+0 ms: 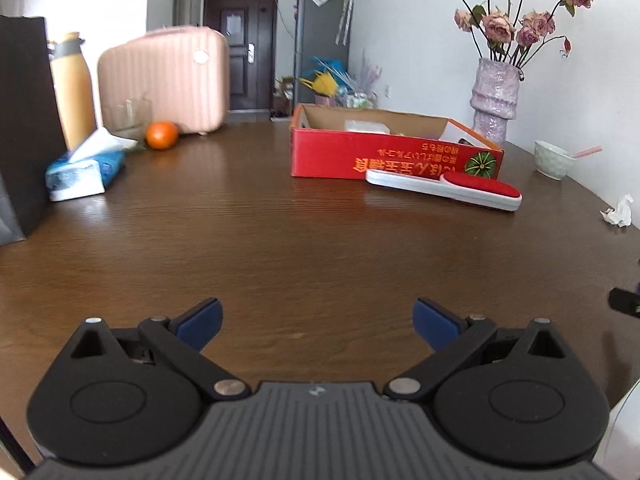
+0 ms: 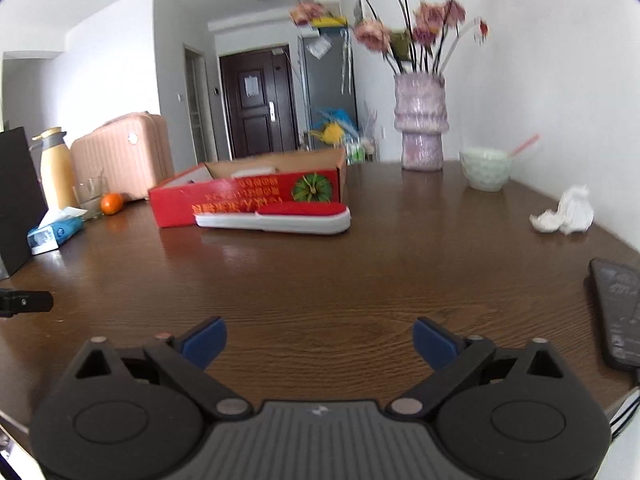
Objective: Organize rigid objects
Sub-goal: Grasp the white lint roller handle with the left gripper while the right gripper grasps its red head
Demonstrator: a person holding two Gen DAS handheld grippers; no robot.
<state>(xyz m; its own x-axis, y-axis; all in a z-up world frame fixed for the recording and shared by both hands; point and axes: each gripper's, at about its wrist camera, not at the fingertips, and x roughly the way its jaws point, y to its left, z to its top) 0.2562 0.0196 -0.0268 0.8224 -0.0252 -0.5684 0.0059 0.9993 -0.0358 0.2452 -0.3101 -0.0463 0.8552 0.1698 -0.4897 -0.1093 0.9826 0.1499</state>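
We hold both grippers low over the near edge of the table [image 1: 312, 248], nothing in either one. Left gripper [image 1: 316, 322]: jaws spread wide, blue pads apart, bare wood between them. Right gripper [image 2: 320, 340]: same, jaws wide and empty.

The task's likely thing is the lint brush [image 1: 444, 188], white handle with a red pad, lying flat on the table just in front of the red cardboard box [image 1: 396, 162], touching or nearly touching its front wall; we cannot tell which. The right wrist view shows it long-side on, pad end toward the right. It looks left out beside the box, so we judge the box is the container and the brush goes in next. The box is open-topped and already holds some white items, too hidden to name.

Wide jaws fit an approach. The brush is flat and low, so we guess a grip across the narrow handle is easier than across the pad.

Other stuff: a tissue pack [image 1: 84, 170], an orange [image 1: 161, 135], a glass, a yellow thermos [image 1: 74, 92] and a pink case [image 1: 168, 80] at far left; a vase of dried roses [image 1: 496, 96], a pale green bowl [image 1: 554, 159] with a pink spoon, and a crumpled tissue [image 1: 619, 211] at right. A black remote [image 2: 618, 312] lies by the right gripper. The table is dark brown wood grain and glossy. The room has white walls, a dark door and a fridge at the back.
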